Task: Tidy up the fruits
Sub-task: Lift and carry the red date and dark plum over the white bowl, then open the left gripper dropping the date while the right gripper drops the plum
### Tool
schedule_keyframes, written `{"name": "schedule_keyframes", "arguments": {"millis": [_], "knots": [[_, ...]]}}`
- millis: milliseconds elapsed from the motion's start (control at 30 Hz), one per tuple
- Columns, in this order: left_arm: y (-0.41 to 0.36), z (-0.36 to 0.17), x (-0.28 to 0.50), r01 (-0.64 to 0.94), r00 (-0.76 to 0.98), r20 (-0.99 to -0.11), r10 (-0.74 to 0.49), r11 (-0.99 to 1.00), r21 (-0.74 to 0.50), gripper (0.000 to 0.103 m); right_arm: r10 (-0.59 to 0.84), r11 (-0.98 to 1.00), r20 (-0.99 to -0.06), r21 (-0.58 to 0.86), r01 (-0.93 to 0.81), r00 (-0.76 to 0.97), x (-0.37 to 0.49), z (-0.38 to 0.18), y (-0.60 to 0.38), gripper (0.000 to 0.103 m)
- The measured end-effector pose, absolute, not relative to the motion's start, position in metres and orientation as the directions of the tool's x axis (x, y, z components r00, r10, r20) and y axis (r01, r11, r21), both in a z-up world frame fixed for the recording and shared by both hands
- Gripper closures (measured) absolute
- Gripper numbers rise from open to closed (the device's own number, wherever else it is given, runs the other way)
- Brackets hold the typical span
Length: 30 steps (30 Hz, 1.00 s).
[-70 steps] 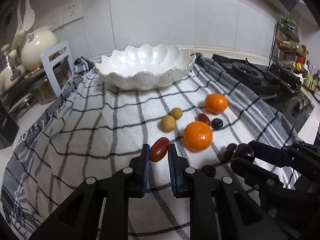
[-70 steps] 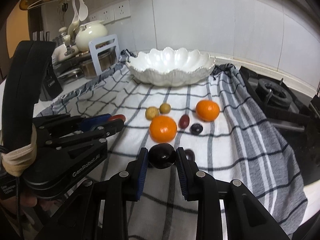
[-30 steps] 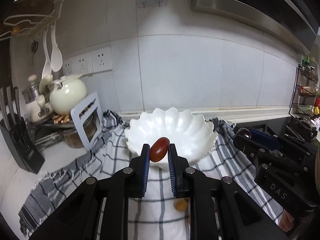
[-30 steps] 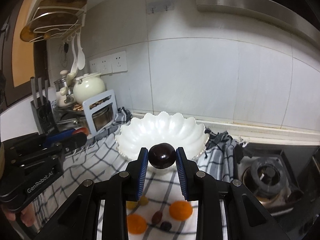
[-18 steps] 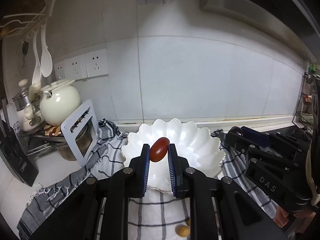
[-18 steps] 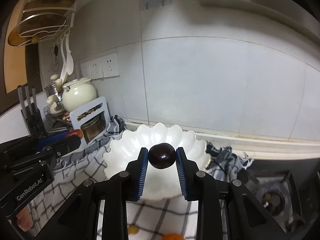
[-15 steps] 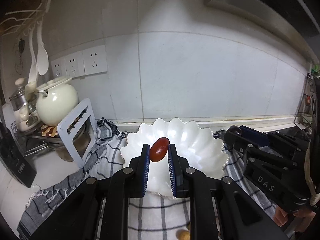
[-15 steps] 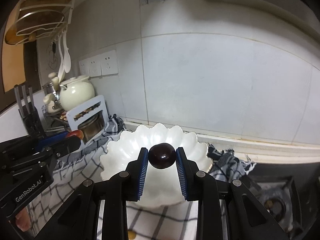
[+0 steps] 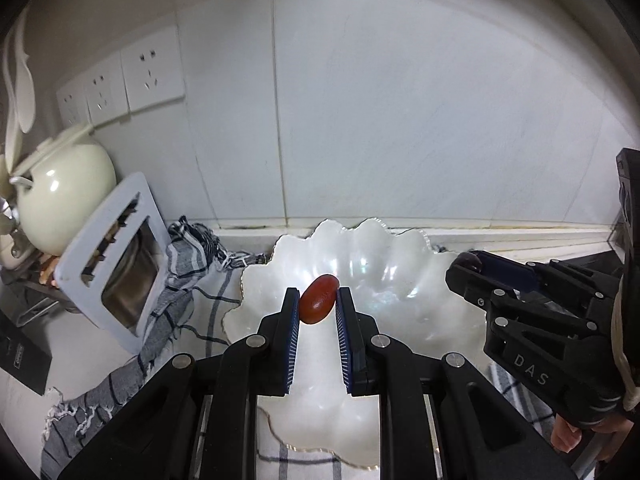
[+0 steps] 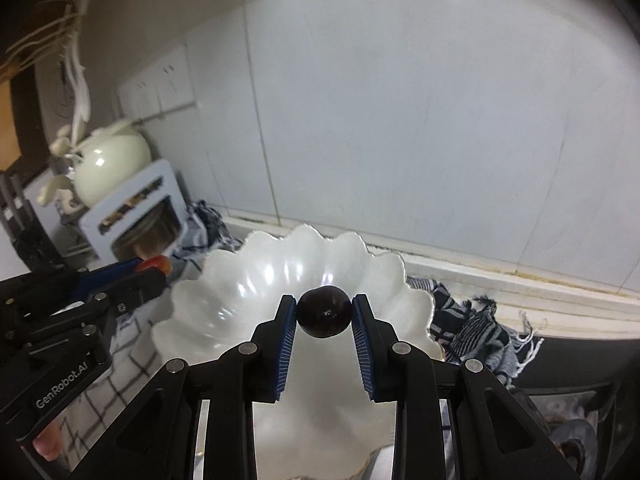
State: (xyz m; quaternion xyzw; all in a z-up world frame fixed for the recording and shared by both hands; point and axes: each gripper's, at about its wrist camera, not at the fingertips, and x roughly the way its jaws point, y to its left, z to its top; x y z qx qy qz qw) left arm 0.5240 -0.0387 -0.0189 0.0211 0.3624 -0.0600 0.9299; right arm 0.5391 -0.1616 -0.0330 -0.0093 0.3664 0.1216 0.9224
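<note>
— Fingers of the left gripper?
— Clenched on an oval red fruit, held over the white scalloped bowl.
— Right gripper?
— A round, glossy dark fruit is gripped — likewise above it.

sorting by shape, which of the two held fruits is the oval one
The red fruit in the left tool: elongated and reddish. The one in the right tool is a round, near-black fruit.
</note>
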Motion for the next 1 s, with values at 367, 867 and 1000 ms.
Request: {"name": "schedule_keyframes", "arguments": {"millis": [367,867,1000], "knots": [[-0.038,-0.054,0.573,0.104,0.616,-0.782,-0.091,0.994,-0.034,0.083,0.202,0.971,-0.774,0.077,-0.228,0.6,0.584,-0.066,-0.157,0.073],[-0.036,-0.05,0.567,0.065,0.605,-0.795,-0.047,0.998,-0.01,0.037,0.152,0.984,-0.781,0.065,-0.163,0.605,0.578,-0.063,-0.17,0.06],[-0.039,-0.034,0.547,0.071,0.652,-0.757,-0.033,0.997,0.018,0.031,0.153,0.983,-0.765,0.052,-0.177,0.626,0.562,-0.055,-0.171,0.06]]}}
